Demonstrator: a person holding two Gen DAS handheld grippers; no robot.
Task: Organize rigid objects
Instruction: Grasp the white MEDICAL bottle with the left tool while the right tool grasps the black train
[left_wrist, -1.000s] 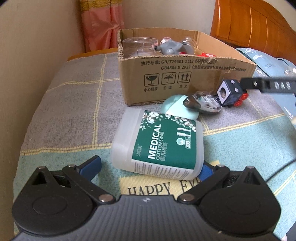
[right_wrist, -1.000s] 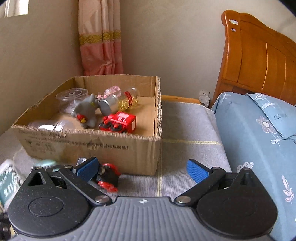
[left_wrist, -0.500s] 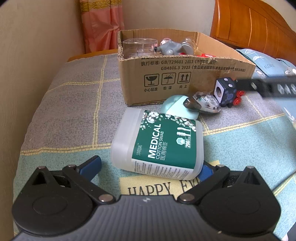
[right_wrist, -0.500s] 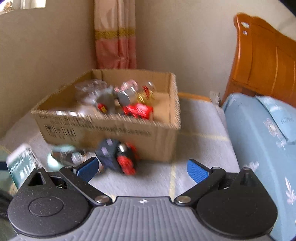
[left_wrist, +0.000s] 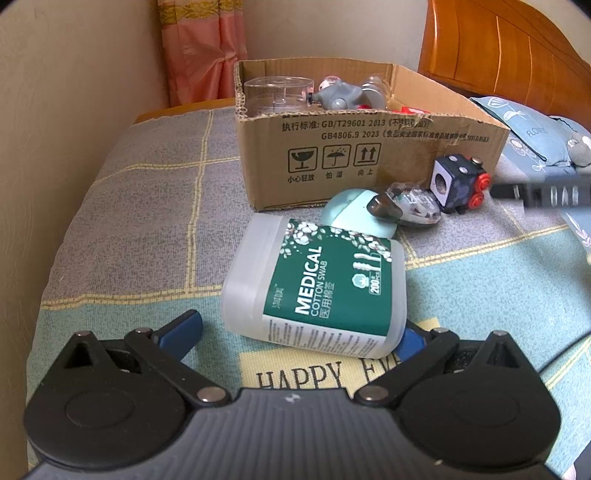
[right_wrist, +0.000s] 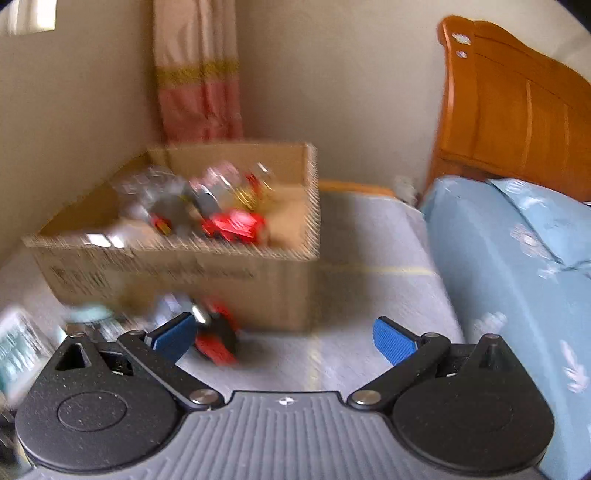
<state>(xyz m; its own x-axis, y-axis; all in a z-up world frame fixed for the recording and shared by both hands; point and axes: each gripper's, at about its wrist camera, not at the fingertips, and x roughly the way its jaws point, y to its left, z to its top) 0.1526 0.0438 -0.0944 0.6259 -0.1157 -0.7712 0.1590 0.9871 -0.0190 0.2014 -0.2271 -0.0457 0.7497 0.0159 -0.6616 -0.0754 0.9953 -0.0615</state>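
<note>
The right gripper (right_wrist: 284, 341), fingers spread, is nearing the dark cube toy with red knobs (left_wrist: 460, 182) lying beside the brown cardboard box (left_wrist: 369, 162); centring it between both pads seems wise. The left gripper (left_wrist: 299, 332), also spread, is flanking the translucent cotton-swab tub (left_wrist: 317, 284).

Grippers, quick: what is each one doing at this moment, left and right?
Left gripper: open, fingers either side of the cotton swab box, not clamped on it.
Right gripper: open, holding nothing; black and red toy cube beside its left finger.

Soft daylight; right view motion-blurred
</note>
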